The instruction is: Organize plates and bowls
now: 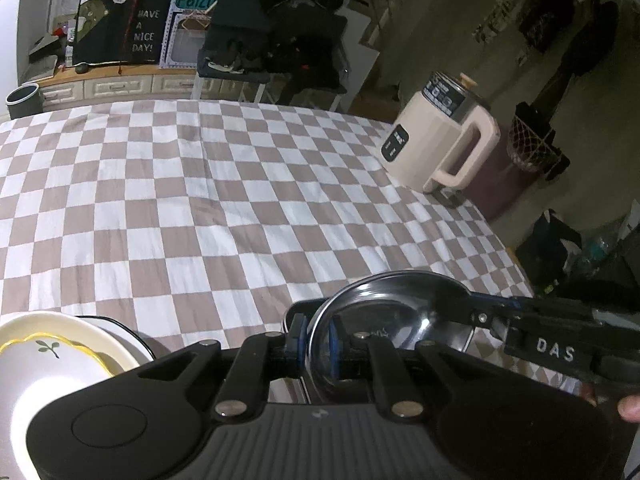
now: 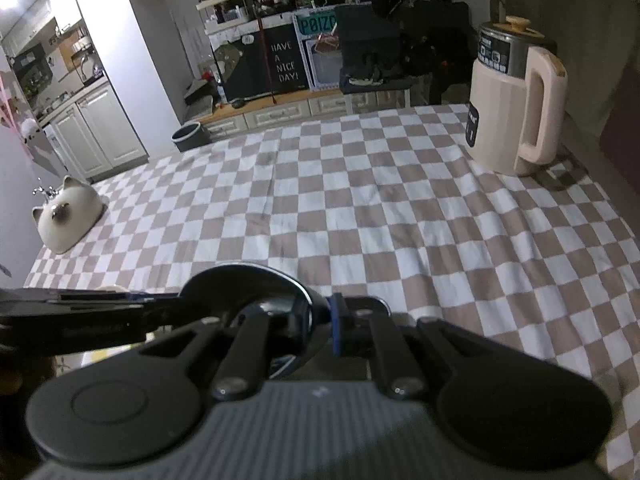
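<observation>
Two Grippers Sharing One Steel Bowl

Holding a shiny, dark-reflecting stainless-steel bowl (image 1: 394,312) low over the near edge of the brown-and-white checked tablecloth (image 1: 208,200), probably to keep it level while carrying it toward a stack. Pinching the bowl's near rim with the left gripper (image 1: 318,340), blue-padded fingers (image 1: 298,338) closing one inside and one outside the wall. Clamping the opposite side with the right gripper (image 2: 320,322), its jaws likewise straddling the rim, so gripping from both sides likely steadies a slippery, thin-walled thing. Reaching in from the right in the left wrist view, the other tool's long black body crossing almost level; pointing forward along the table, tilted slightly down.

Resting just left of the bowl: a cream scalloped plate with yellow rim and green sprig (image 1: 48,360), lying on another pale dish, seemingly the gathering spot. Standing well apart at the far right edge: a beige electric kettle with steel lid (image 2: 516,112); sitting at the far left edge, a cream cat-shaped ceramic dish (image 2: 66,216).
</observation>
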Demonstrator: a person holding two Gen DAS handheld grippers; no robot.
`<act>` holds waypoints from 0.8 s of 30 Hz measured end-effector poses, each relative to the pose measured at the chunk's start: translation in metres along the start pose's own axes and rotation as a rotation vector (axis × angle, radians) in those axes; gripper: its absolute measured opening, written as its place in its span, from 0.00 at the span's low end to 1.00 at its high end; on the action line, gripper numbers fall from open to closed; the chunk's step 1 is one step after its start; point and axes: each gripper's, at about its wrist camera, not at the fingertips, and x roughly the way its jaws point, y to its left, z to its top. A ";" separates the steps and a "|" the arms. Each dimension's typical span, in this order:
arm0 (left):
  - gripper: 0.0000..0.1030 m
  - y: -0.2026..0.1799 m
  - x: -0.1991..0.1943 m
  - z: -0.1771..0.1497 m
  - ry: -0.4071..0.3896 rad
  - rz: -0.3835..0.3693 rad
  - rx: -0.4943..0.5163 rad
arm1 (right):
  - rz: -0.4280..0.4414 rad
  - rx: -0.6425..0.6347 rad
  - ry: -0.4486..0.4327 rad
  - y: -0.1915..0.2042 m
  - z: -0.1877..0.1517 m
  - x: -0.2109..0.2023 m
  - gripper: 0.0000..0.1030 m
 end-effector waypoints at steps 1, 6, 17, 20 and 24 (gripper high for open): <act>0.12 -0.001 0.001 -0.001 0.004 -0.005 0.006 | -0.004 0.004 0.004 -0.002 0.000 0.001 0.13; 0.12 -0.007 0.006 -0.004 0.021 -0.030 0.028 | -0.035 0.029 0.036 -0.011 0.001 0.011 0.11; 0.12 -0.016 0.025 -0.009 0.079 -0.033 0.061 | -0.087 0.033 0.092 -0.013 0.002 0.023 0.11; 0.12 -0.015 0.028 -0.009 0.086 -0.030 0.064 | -0.090 0.029 0.107 -0.015 0.003 0.029 0.11; 0.12 -0.014 0.028 -0.009 0.086 -0.030 0.063 | -0.092 0.028 0.116 -0.017 0.005 0.035 0.10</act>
